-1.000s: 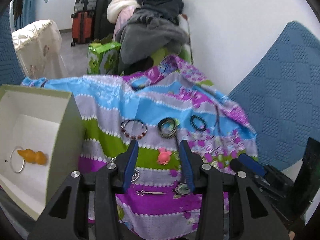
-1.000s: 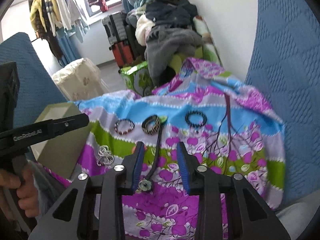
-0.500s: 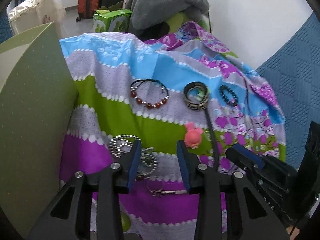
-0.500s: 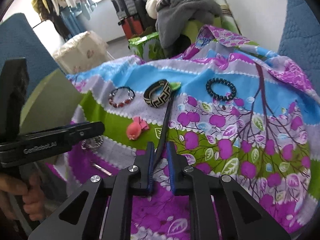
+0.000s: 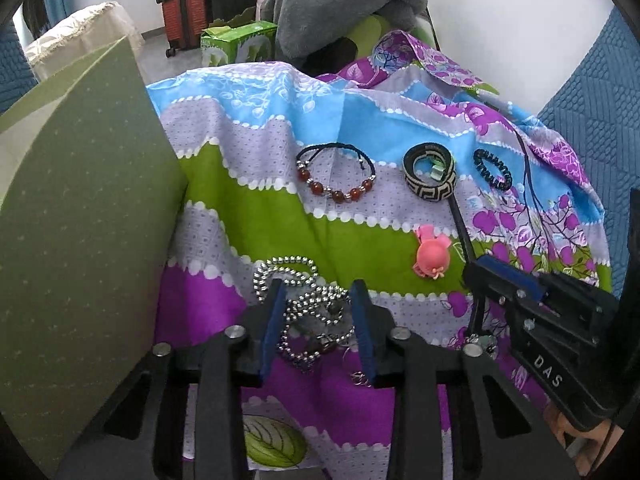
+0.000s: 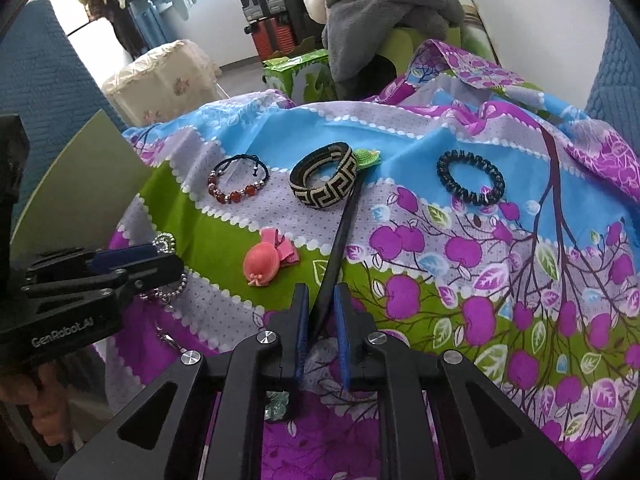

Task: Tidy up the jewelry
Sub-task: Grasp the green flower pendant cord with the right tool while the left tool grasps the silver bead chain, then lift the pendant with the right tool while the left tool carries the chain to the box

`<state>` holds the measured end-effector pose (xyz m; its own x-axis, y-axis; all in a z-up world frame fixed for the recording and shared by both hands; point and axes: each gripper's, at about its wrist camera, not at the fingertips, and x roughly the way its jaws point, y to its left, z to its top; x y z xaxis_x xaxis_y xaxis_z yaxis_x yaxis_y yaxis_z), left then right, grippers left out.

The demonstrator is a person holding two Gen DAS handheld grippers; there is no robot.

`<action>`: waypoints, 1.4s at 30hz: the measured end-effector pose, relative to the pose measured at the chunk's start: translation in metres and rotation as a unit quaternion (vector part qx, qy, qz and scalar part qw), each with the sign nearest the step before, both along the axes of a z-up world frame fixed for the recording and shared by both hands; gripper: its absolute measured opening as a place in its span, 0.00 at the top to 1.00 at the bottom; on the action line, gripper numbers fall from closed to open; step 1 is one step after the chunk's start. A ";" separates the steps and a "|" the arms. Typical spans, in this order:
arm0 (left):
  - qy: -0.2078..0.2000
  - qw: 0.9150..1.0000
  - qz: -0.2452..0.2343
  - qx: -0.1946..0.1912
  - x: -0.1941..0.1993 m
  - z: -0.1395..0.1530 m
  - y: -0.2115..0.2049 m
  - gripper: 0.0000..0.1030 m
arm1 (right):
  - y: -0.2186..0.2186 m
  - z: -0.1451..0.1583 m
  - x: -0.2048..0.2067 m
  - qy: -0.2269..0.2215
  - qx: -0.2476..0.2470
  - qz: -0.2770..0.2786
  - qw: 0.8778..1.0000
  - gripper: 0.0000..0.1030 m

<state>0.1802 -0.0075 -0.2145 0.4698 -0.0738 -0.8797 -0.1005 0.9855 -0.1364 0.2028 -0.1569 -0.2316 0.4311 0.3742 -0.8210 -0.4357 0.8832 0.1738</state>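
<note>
A silver bead chain lies heaped on the flowered cloth. My left gripper straddles it with jaws closing, the chain between the pads, which do not visibly press on it. My right gripper is shut on a thin black hair stick, which runs up to a woven black-and-cream bangle. A red bead bracelet, a black coil hair tie and a pink charm rest on the cloth beyond. The right gripper shows at the right of the left wrist view, the left gripper at the left of the right wrist view.
A green box stands against the cloth's left side, only its outer wall showing. A small metal clasp lies near my left fingers. Blue padded chairs, a grey clothes pile, a green carton and a red suitcase lie beyond.
Both grippers came down to the cloth. The right one shut on the black stick. The left one narrowed around the bead chain, and the box's inside left its view.
</note>
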 end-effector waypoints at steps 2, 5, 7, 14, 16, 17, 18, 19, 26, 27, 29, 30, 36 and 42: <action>-0.002 1.000 -0.003 0.002 -0.001 0.000 0.000 0.84 | 0.002 0.000 0.001 -0.007 -0.008 0.002 1.000 0.89; -0.006 1.000 -0.005 -0.004 -0.003 0.000 0.003 0.89 | 0.007 0.000 0.002 -0.017 -0.024 0.005 1.000 0.89; -0.009 1.000 -0.008 -0.006 -0.004 0.001 0.003 0.90 | 0.010 -0.001 0.002 -0.022 -0.036 0.004 0.999 0.89; -0.006 0.999 -0.015 -0.027 -0.005 0.003 0.004 0.98 | 0.008 -0.001 0.004 -0.017 -0.041 -0.018 0.999 0.95; -0.007 0.999 -0.015 -0.034 -0.006 0.005 0.004 0.98 | 0.006 0.000 0.003 -0.013 -0.041 -0.022 0.999 0.95; -0.008 0.999 -0.015 -0.035 -0.006 0.007 0.004 0.98 | 0.005 0.000 0.002 -0.013 -0.041 -0.024 0.999 0.95; -0.008 0.999 -0.016 -0.037 -0.007 0.008 0.004 0.98 | 0.003 0.001 0.001 -0.011 -0.040 -0.026 0.999 0.95; -0.009 0.999 -0.016 -0.038 -0.008 0.010 0.004 0.98 | 0.002 0.003 -0.001 -0.011 -0.038 -0.030 0.999 0.95; -0.017 0.998 -0.025 -0.048 -0.015 0.027 0.007 0.98 | -0.006 0.025 -0.014 -0.023 -0.024 -0.044 0.998 0.95; -0.020 0.998 -0.025 -0.050 -0.016 0.031 0.007 0.98 | -0.007 0.029 -0.017 -0.024 -0.023 -0.045 0.998 0.95; -0.028 0.998 -0.024 -0.053 -0.019 0.041 0.008 0.98 | -0.008 0.034 -0.020 -0.023 -0.019 -0.050 0.998 0.95; -0.033 0.998 -0.024 -0.054 -0.021 0.046 0.008 0.98 | -0.009 0.036 -0.021 -0.020 -0.017 -0.051 0.998 0.95; -0.048 0.997 -0.024 -0.060 -0.028 0.073 0.011 0.98 | -0.008 0.057 -0.032 -0.016 -0.009 -0.055 0.998 0.95; -0.057 0.997 -0.028 -0.031 -0.037 0.105 0.015 0.98 | -0.006 0.095 -0.043 -0.028 0.005 -0.055 0.998 0.95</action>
<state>0.1428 0.0073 -0.1098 0.5602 -0.1555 -0.8136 -0.0251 0.9786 -0.2043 0.1596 -0.1627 -0.1362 0.5151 0.3310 -0.7906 -0.3459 0.9242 0.1616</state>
